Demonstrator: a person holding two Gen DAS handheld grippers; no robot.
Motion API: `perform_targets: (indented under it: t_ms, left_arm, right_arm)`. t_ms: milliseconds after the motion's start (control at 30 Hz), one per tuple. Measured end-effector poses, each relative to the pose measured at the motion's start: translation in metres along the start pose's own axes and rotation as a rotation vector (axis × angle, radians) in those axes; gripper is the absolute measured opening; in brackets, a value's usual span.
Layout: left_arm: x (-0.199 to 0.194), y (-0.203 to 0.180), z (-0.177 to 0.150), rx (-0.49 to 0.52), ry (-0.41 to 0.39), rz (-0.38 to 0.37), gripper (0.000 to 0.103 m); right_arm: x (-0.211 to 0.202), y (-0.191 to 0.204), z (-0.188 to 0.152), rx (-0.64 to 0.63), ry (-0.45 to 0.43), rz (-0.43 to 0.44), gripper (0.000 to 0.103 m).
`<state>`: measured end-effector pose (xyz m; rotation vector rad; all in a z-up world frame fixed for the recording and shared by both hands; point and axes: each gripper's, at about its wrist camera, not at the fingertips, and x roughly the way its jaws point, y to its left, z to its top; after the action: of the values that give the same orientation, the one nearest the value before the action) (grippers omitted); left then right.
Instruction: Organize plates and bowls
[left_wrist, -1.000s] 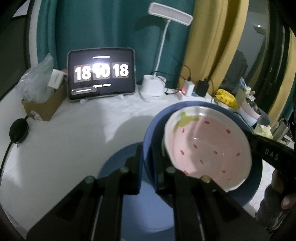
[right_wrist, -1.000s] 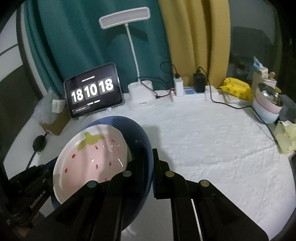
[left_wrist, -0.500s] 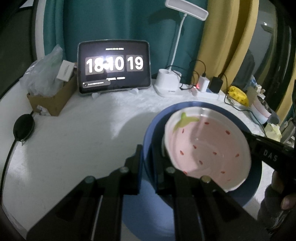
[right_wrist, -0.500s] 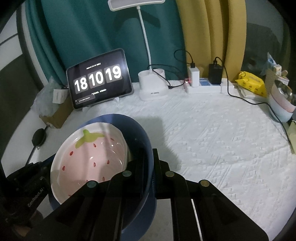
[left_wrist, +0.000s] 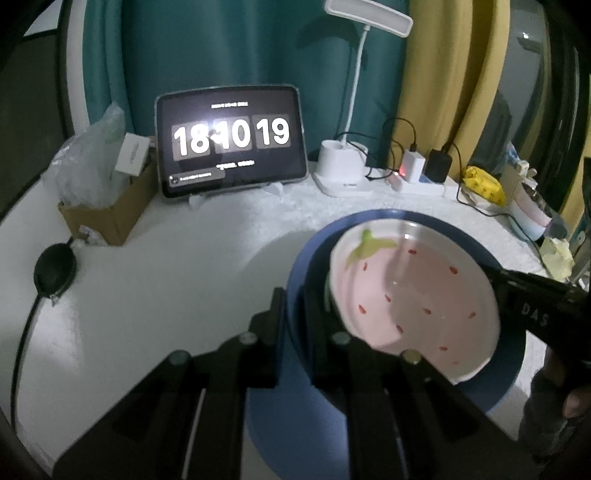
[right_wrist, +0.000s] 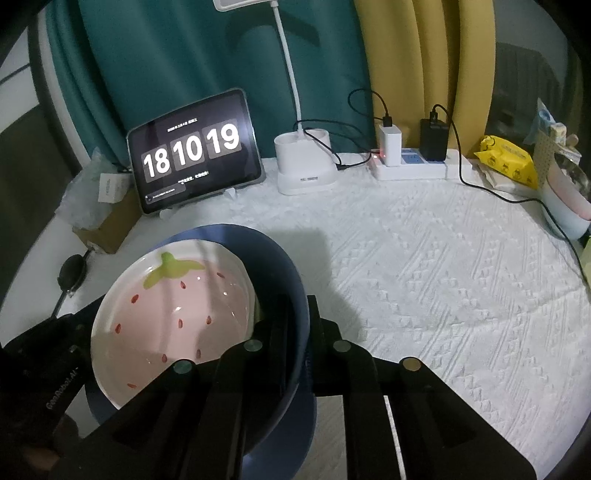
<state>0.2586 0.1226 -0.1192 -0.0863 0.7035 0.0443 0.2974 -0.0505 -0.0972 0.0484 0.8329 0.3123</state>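
Left wrist view: the left gripper (left_wrist: 293, 314) is clamped tight on the blue bowl's (left_wrist: 515, 373) rim, with the strawberry bowl (left_wrist: 413, 299) nested inside, just above the desk (left_wrist: 166, 288). Right wrist view: the right gripper (right_wrist: 301, 325) pinches the opposite rim of the blue bowl (right_wrist: 273, 254), jaws just starting to ease apart, strawberry bowl (right_wrist: 173, 306) inside.

The tablet (right_wrist: 195, 151) at the table's far edge shows "18 10 19". The right gripper (left_wrist: 532, 314) bears "DAS". The left gripper (right_wrist: 61, 391) bears "GenRobot.AI".
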Motion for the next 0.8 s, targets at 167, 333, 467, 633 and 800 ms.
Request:
perform_targets:
  t_ms: [167, 333, 467, 633, 800]
  left_arm:
    - [-0.002, -0.001, -0.002, 0.009, -0.026, 0.013, 0.008]
    - [-0.005, -0.001, -0.002, 0.007, -0.052, 0.039, 0.012]
    - [-0.006, -0.002, -0.002, 0.008, -0.058, 0.036, 0.012]
    - [-0.006, -0.002, -0.002, 0.008, -0.054, 0.038, 0.012]
    - [-0.007, -0.001, -0.002, 0.002, -0.045, 0.041, 0.012]
  right_arm:
    - [0.0, -0.001, -0.001, 0.003, -0.006, 0.005, 0.011]
    - [0.001, -0.004, -0.003, 0.014, 0.001, 0.008, 0.011]
    - [0.002, -0.007, -0.005, 0.029, 0.006, 0.003, 0.014]
    - [0.002, -0.008, -0.006, 0.03, 0.007, 0.003, 0.017]
    - [0.001, -0.012, -0.006, 0.035, 0.013, 0.003, 0.026]
